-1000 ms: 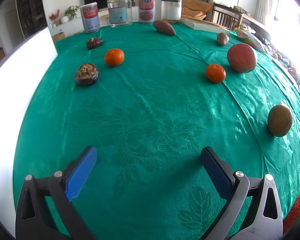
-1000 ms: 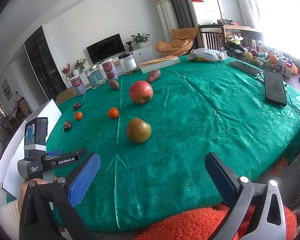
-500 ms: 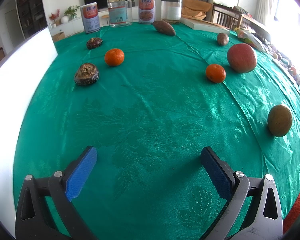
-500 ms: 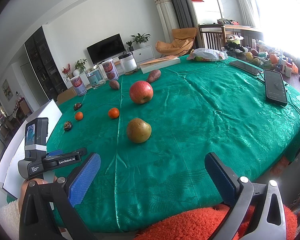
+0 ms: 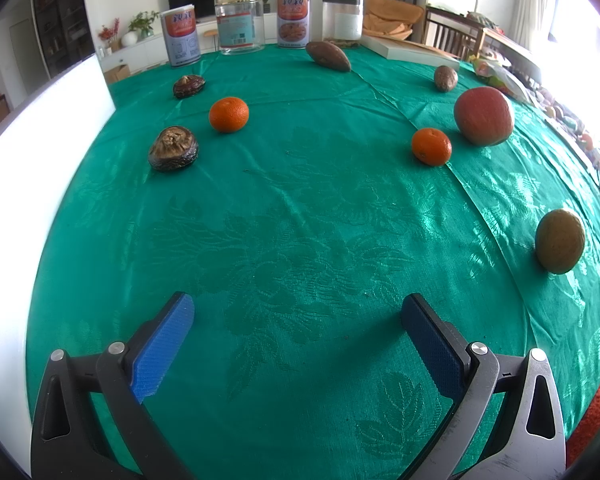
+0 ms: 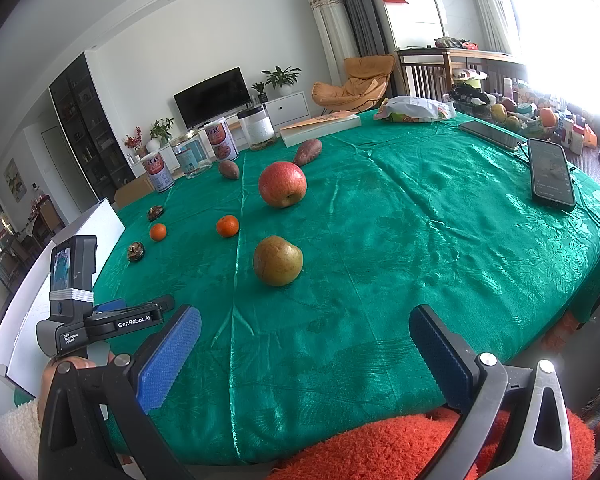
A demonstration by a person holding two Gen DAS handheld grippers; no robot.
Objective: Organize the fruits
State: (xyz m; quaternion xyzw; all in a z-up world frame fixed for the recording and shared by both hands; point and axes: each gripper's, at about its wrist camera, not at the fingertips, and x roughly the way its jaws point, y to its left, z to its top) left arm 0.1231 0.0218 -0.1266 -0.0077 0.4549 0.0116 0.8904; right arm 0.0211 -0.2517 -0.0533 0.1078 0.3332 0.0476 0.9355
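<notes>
Fruit lies scattered on a green tablecloth (image 5: pixel 300 208). In the left wrist view a red apple (image 5: pixel 483 116), two mandarins (image 5: pixel 431 146) (image 5: pixel 228 114), a brownish pear (image 5: pixel 559 246) and two dark wrinkled fruits (image 5: pixel 173 149) (image 5: pixel 188 86) lie far ahead of my open left gripper (image 5: pixel 298 308), which holds nothing. The right wrist view shows the pear (image 6: pixel 277 260), the apple (image 6: pixel 282 184) and a mandarin (image 6: pixel 227 226) ahead of my open, empty right gripper (image 6: pixel 306 322). The left gripper's body (image 6: pixel 96 318) sits low at the left, held by a hand.
Two sweet potatoes (image 5: pixel 328 56) (image 5: pixel 445 78), tins and jars (image 5: pixel 239 23) and a flat box (image 5: pixel 408 50) stand at the table's far side. Two phones (image 6: pixel 550 174) (image 6: pixel 490 134) lie at the right. A white board (image 5: pixel 32 152) borders the left edge. Orange fluffy fabric (image 6: pixel 400 448) lies below.
</notes>
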